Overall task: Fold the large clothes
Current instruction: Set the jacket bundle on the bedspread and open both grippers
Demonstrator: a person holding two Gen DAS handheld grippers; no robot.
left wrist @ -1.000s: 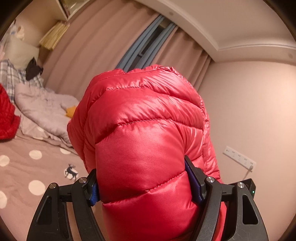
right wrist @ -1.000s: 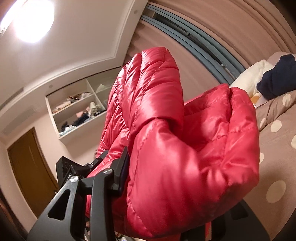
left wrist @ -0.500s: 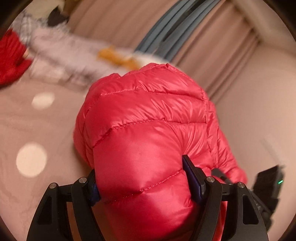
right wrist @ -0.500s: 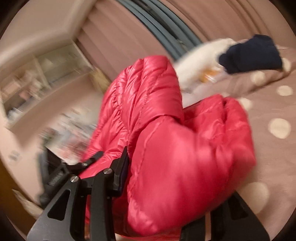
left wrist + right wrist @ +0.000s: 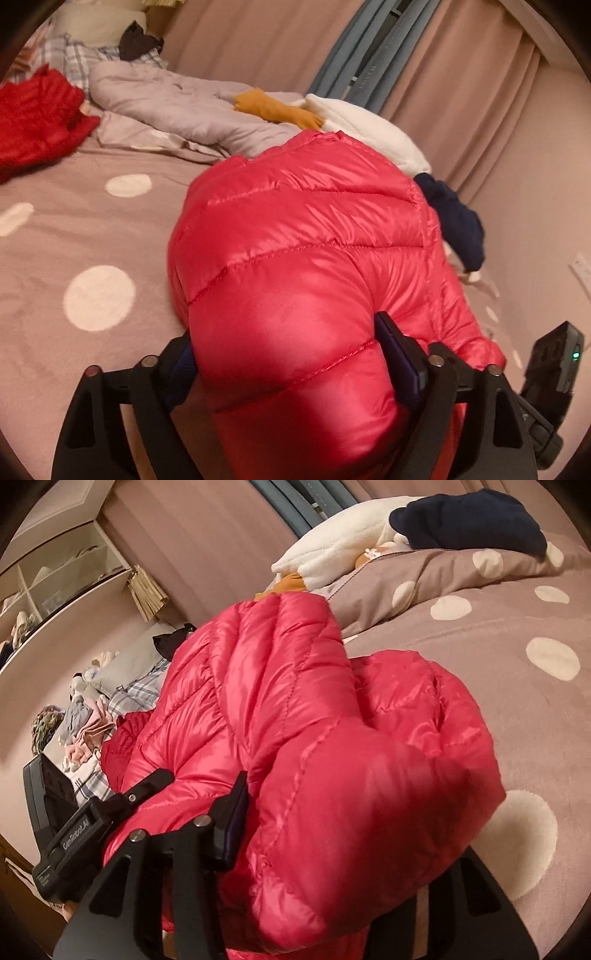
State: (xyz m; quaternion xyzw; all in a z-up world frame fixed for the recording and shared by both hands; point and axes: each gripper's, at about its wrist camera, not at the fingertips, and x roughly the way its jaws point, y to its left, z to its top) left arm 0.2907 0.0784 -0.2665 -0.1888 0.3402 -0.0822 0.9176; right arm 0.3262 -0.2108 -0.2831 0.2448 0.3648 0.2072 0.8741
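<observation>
Down jacket (image 5: 295, 280), red and glossy, fills the left wrist view: light, puffy, slick-looking, best taken by a thick fold rather than one skin of fabric. The left tool (image 5: 291, 365) has just been opening its jaws, yet the pads sit against the bulging fold between them. It hangs low over the dotted bed (image 5: 55, 236). Beyond lie a grey quilt (image 5: 177, 107), a mustard garment (image 5: 277, 107) and a navy garment (image 5: 458, 225), near the landing spot.

Right wrist view: the right tool (image 5: 332, 834) has also been opening; one pad touches the jacket, the other is hidden. A second red garment (image 5: 122, 738) lies behind.
</observation>
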